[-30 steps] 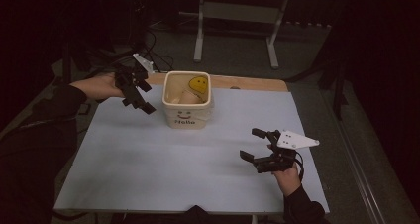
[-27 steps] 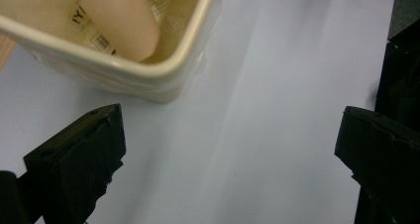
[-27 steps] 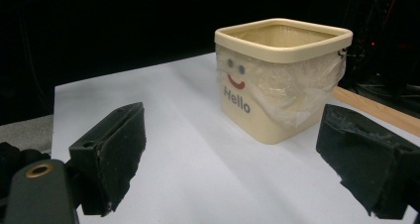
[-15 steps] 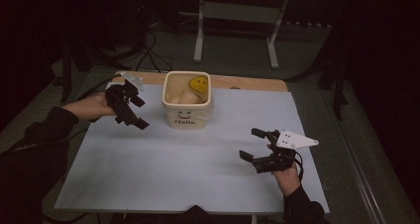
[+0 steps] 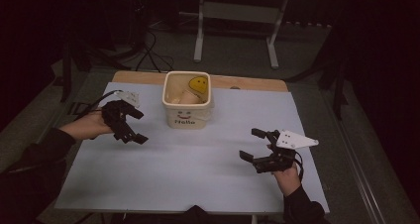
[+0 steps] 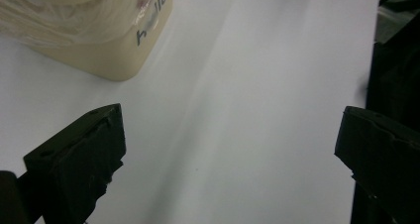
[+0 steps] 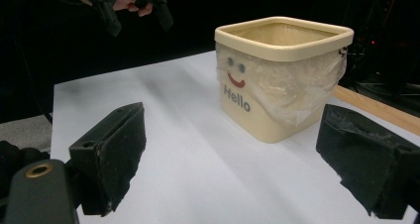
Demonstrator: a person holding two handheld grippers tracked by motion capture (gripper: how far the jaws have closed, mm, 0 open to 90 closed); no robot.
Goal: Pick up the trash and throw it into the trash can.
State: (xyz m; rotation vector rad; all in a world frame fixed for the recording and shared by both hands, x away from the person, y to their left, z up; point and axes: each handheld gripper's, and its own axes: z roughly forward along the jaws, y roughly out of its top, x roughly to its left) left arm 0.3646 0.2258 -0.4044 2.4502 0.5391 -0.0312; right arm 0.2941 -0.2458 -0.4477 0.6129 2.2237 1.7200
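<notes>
A cream bin (image 5: 188, 116) with a smiley face and "Hello" on its front stands at the back middle of the white table sheet (image 5: 198, 174). A clear liner hangs over its rim. Inside lie a yellow smiley item (image 5: 199, 83) and a beige object (image 5: 187, 97). My left gripper (image 5: 139, 126) hovers open to the left of the bin, apart from it and empty. The left gripper view looks down past the open left gripper (image 6: 230, 120) at bare sheet, with the bin (image 6: 99, 45) at the upper left. My right gripper (image 5: 251, 144) is open at the front right; from the right gripper (image 7: 233, 125) the bin (image 7: 277, 85) faces me.
A wooden table edge (image 5: 247, 83) runs behind the sheet. A grey metal stand (image 5: 237, 11) is on the floor beyond the table. Cables lie on the floor at the back left. The other hand's gripper (image 7: 133, 6) shows far off in the right gripper view.
My left gripper has drawn back from the bin's upper left corner, moving left and toward the person. The right gripper has stayed in place.
</notes>
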